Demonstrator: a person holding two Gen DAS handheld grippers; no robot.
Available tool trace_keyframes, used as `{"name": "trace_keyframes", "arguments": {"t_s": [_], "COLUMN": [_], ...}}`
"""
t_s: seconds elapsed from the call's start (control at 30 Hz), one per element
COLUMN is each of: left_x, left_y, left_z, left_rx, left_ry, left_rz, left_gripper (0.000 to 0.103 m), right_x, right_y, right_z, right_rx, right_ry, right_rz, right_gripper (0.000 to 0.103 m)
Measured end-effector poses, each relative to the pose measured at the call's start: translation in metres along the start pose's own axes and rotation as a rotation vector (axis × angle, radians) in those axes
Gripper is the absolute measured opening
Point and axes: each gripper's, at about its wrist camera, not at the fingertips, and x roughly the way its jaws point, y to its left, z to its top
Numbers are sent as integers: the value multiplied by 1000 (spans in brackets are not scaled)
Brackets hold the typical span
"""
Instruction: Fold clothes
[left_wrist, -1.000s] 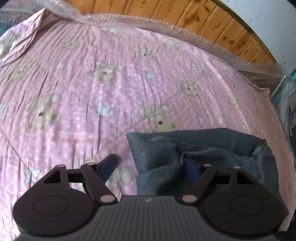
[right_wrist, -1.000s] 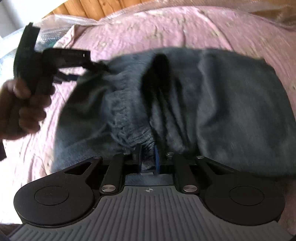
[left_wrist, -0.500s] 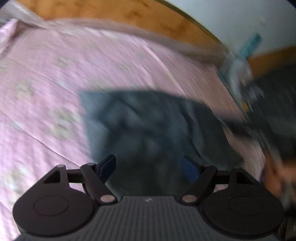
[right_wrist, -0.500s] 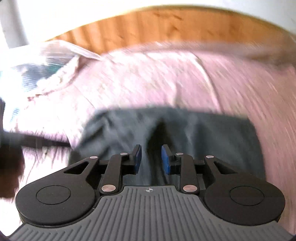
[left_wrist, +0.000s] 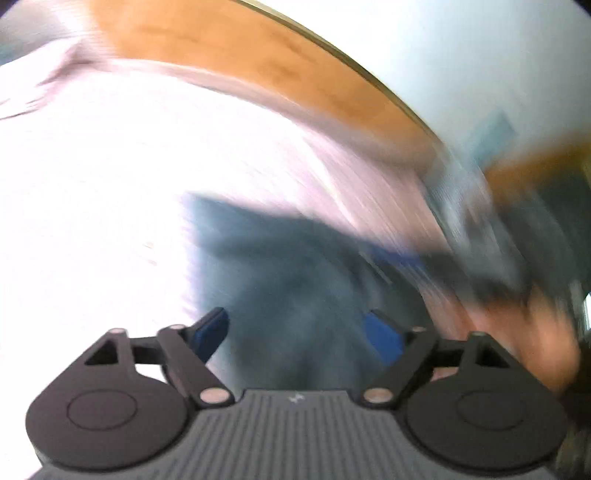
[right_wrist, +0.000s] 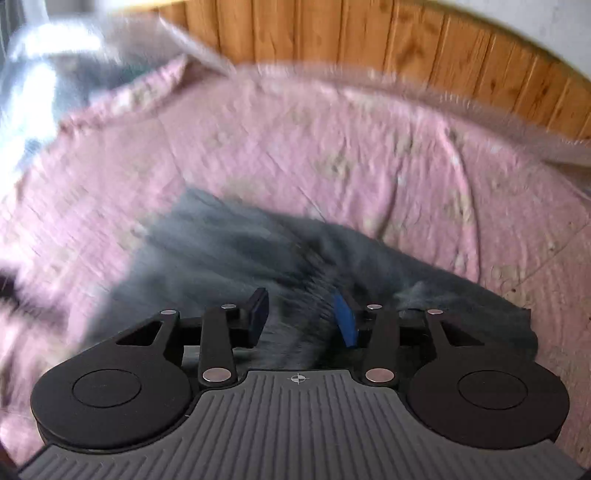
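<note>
1. A dark grey garment (right_wrist: 295, 258) lies folded flat on a pink patterned bedspread (right_wrist: 332, 147), with wooden wall panelling (right_wrist: 406, 44) behind the bed.
2. The right gripper (right_wrist: 301, 319) hovers above the garment, its jaws opening; its blue pads do not press on the cloth.
3. The left gripper (left_wrist: 299, 332) is spread wide and opening, holding nothing, over the same garment (left_wrist: 280, 266).
4. The left view is heavily blurred; a hand (left_wrist: 532, 332) shows at its right edge.

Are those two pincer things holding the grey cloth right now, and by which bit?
No, nothing is held. The right gripper is opening above the grey garment, nothing between its pads. The left gripper is opening too, wide and empty.
</note>
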Motion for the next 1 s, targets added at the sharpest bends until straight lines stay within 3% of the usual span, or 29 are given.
{"name": "trace_keyframes", "arguments": {"t_s": [0.03,0.1,0.17,0.2,0.23,0.33,0.43,0.57,0.63,0.73,0.8,0.87,0.9,0.93,1.0], "left_x": [11,42,75,88,100,126,119,122,111,82,71,78,85,97,115], "left_y": [21,35,43,43,41,41,68,67,59,33,13,-8,-17,-24,-35], "left_z": [12,29,44,49,52,63,73,74,78,79,70,54,45,37,24], "left_rx": [-72,-100,-110,-105,-94,-98,-229,-203,-157,-91,-74,-40,-12,14,46], "left_ry": [-1,35,77,98,119,156,99,109,99,31,22,62,89,123,170], "left_rz": [24,29,30,33,38,53,76,96,128,132,72,24,26,53,100], "left_gripper": [82,80,78,69,51,13,6,9,28,45,48,49,50,50,46], "right_x": [-8,-23,-21,-16,-10,8,4,-6,-16,-34,-44,-28,-12,4,7], "right_y": [11,35,70,85,96,123,112,101,92,75,50,24,15,6,-1], "right_z": [-4,-18,-32,-39,-47,-71,-86,-97,-89,-65,-53,-54,-59,-67,-74], "right_rx": [-5,-39,-114,-159,-206,-314,-253,-211,-157,-57,7,50,61,71,70], "right_ry": [-14,-24,-20,-12,3,59,96,111,103,28,-33,-8,40,83,58], "right_rz": [15,68,143,162,158,147,154,163,192,190,105,25,1,-6,29], "right_gripper": [48,50,64,65,64,48,50,51,50,49,49,40,32,34,39]}}
